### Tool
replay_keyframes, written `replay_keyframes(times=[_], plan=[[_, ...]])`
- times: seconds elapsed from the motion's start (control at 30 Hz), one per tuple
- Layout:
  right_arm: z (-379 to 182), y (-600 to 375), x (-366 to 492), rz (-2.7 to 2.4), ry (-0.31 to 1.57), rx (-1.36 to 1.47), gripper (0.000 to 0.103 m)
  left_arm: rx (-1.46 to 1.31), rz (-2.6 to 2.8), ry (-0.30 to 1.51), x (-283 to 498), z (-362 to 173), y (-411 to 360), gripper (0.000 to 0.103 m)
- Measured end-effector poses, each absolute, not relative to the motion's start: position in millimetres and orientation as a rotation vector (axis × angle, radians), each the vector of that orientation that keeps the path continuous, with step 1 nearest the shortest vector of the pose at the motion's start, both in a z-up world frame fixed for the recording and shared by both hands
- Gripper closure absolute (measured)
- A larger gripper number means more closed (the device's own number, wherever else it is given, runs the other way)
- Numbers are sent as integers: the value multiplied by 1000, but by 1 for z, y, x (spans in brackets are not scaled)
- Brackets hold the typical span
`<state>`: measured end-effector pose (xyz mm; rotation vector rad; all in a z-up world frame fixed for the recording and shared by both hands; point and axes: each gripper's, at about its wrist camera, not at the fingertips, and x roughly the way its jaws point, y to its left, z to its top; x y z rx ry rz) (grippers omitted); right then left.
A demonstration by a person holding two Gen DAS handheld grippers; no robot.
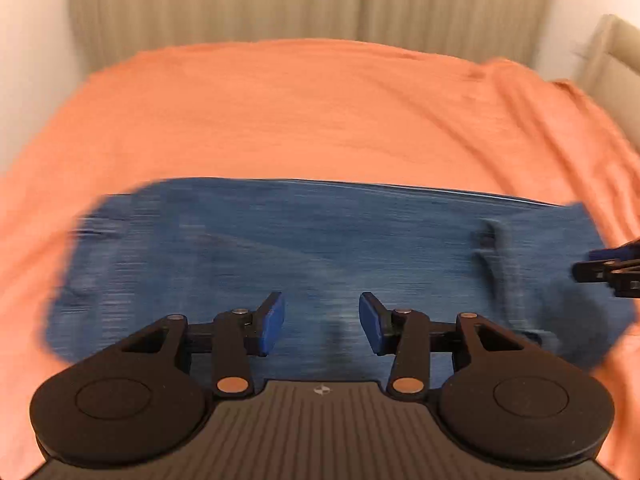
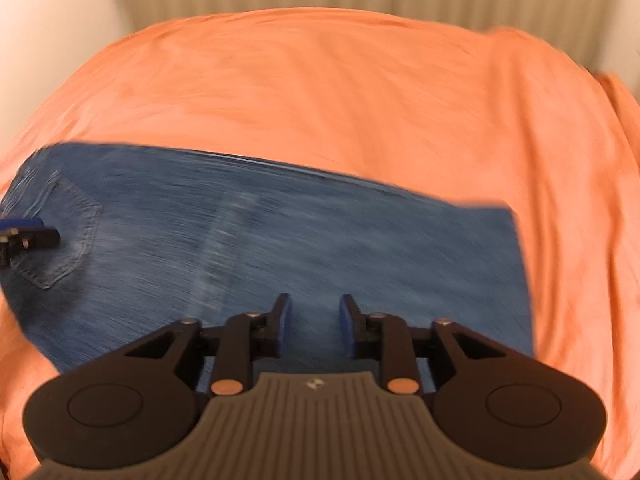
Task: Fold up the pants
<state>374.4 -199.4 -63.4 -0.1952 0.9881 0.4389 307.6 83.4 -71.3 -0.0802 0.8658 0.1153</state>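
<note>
Blue jeans [image 1: 304, 256] lie folded in a wide band on an orange sheet [image 1: 304, 112]. Above their near edge my left gripper [image 1: 322, 322] is open, its blue pads apart with nothing between them. In the right wrist view the same jeans [image 2: 320, 240] show a back pocket [image 2: 68, 240] at the left. My right gripper [image 2: 314, 322] hangs over their near edge, open and empty. The tip of the right gripper [image 1: 608, 268] shows at the right edge of the left wrist view. The left one's fingertip [image 2: 28, 236] pokes in at the left edge of the right wrist view. Both views are blurred.
The orange sheet [image 2: 340, 92] covers a bed and spreads beyond the jeans on all sides. A beige pleated curtain [image 1: 312, 0] hangs behind the bed. A beige padded headboard [image 1: 612, 64] stands at the far right.
</note>
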Motion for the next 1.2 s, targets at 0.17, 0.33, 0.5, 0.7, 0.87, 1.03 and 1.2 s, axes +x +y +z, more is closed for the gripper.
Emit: replay_keyframes(times=[0.17, 0.33, 0.5, 0.7, 0.87, 1.03, 1.2], plan=[[-63, -117, 385, 454, 983, -415, 64, -37, 316, 827, 293, -70, 127, 52], [-83, -51, 398, 459, 1005, -629, 70, -44, 440, 832, 280, -82, 168, 52], [-111, -3, 412, 504, 1067, -904, 80, -151, 490, 816, 271, -90, 207, 52], [-140, 18, 428, 457, 1146, -1182, 103, -148, 503, 848, 272, -95, 221, 48], [-117, 16, 444, 399, 1126, -993, 103, -323, 489, 845, 265, -97, 246, 37], [-97, -16, 464, 325, 1162, -639, 103, -433, 498, 838, 259, -102, 259, 28], [-76, -10, 459, 435, 1120, -518, 103, -481, 526, 829, 250, -101, 261, 28]])
